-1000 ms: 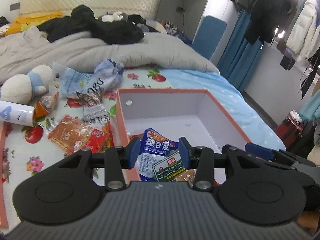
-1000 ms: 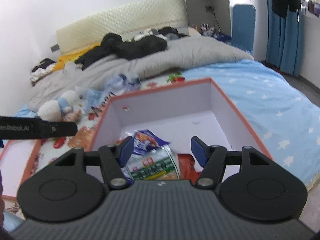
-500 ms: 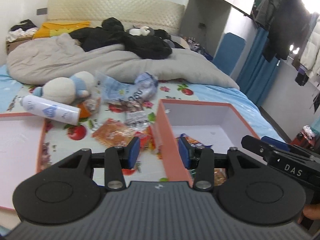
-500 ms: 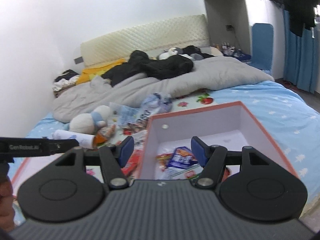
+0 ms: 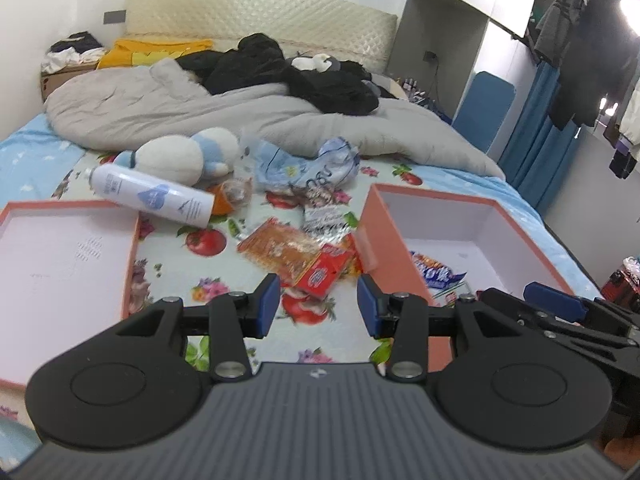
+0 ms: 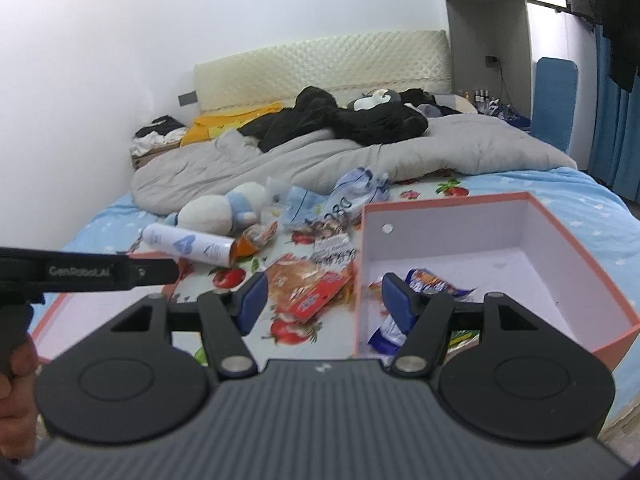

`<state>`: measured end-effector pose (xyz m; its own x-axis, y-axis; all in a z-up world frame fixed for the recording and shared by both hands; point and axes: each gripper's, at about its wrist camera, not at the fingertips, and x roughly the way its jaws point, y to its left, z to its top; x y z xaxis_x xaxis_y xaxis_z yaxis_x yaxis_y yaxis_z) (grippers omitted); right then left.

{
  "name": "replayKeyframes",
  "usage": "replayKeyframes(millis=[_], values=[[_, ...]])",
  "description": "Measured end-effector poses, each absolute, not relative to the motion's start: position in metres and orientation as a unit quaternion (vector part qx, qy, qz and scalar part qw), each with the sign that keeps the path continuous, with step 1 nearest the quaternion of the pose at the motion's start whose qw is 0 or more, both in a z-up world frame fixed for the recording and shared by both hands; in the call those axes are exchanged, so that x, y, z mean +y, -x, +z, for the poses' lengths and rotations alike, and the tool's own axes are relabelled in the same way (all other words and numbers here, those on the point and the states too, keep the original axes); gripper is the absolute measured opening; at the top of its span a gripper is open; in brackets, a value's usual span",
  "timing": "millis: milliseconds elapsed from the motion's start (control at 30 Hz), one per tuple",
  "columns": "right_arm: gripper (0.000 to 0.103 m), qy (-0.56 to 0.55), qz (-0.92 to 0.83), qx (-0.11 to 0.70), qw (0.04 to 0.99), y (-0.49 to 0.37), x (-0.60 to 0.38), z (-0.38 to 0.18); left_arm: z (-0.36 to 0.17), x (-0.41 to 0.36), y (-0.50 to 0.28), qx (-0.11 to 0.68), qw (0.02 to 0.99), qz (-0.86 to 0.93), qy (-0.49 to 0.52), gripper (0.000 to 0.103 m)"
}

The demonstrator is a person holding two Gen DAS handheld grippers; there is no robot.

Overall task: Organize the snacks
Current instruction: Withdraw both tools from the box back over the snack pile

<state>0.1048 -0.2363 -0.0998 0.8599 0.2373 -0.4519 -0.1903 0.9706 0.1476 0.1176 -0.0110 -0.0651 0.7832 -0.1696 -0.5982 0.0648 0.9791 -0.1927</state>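
Note:
My left gripper (image 5: 318, 306) hangs open over the flowered sheet, with nothing between its blue pads. Just beyond it lie a red snack packet (image 5: 326, 272) and an orange packet (image 5: 280, 246). To its right stands the salmon-rimmed box (image 5: 440, 199) with a blue packet (image 5: 434, 274) inside. My right gripper (image 6: 324, 302) is also open and empty, straddling the left wall of the box (image 6: 452, 202). Several packets (image 6: 430, 280) lie in the box's near corner. The red packet (image 6: 316, 296) lies left of that wall.
The box lid (image 5: 60, 248) lies open side up at the left. A white spray can (image 5: 152, 196), a plush toy (image 5: 180, 156), a silver packet (image 5: 324, 220) and blue-white bags (image 5: 304, 168) lie further back. Beyond them lies a grey duvet (image 5: 200, 108). A hand (image 6: 16, 380) holds the left gripper's handle.
Both grippers have drawn back and swung left from above the box's inside. The loose pile on the sheet now lies ahead of them. The gap between each pair of pads looks unchanged.

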Motion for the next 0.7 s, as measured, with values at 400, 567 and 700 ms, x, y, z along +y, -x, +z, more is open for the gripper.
replayKeyframes(millis=[400,567,700], values=[[0.065,-0.055,0.112,0.253,0.959,-0.085,-0.201,-0.137,-0.107,0.023,-0.099,0.362,0.928,-0.027,0.082,0.048],[0.065,-0.044,0.128,0.265,0.955,-0.076,-0.176,-0.151,-0.128,0.040,-0.099,0.382,0.919,-0.010,0.099,0.048],[0.065,-0.036,0.149,0.268,0.951,-0.078,-0.158,-0.155,-0.137,0.054,-0.113,0.392,0.913,0.000,0.113,0.050]])
